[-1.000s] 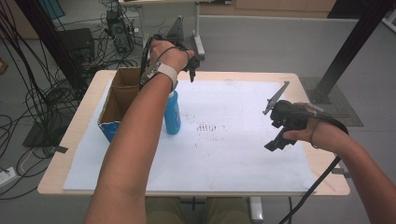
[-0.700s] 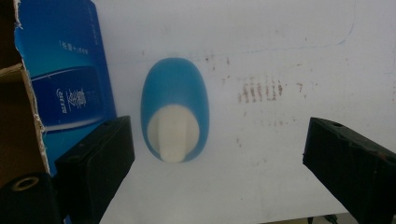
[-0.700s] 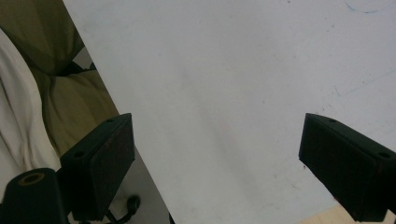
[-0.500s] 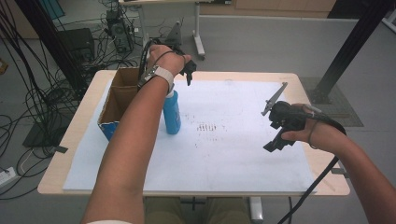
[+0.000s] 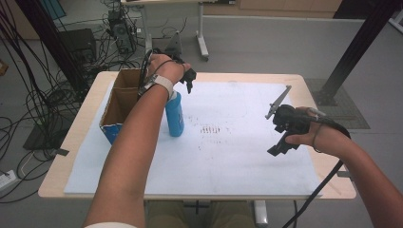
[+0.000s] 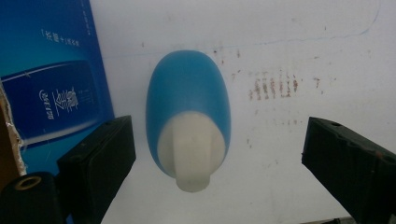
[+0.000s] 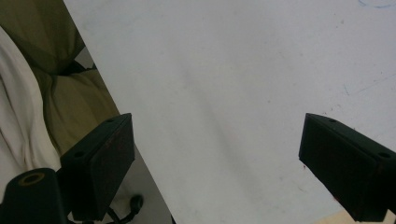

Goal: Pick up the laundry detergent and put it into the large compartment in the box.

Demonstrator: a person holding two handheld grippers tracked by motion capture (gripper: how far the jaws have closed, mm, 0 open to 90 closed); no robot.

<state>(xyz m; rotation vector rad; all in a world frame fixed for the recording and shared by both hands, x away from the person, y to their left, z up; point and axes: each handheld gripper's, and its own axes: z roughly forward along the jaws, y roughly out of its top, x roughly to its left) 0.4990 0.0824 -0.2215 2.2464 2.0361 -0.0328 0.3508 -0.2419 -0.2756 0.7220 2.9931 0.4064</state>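
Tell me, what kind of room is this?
Probably a lab or workshop for recording hand tasks. A plain table with a white sheet stands on a grey floor, tangled cables and electronic gear lie beside it, and the person's hands hold wired grippers.

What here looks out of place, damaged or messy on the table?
The white sheet carries a patch of reddish-brown smudges beside the upright blue bottle, plus faint pen lines. The cardboard box has a ragged, torn edge in the left gripper view. Nothing is spilled or tipped.
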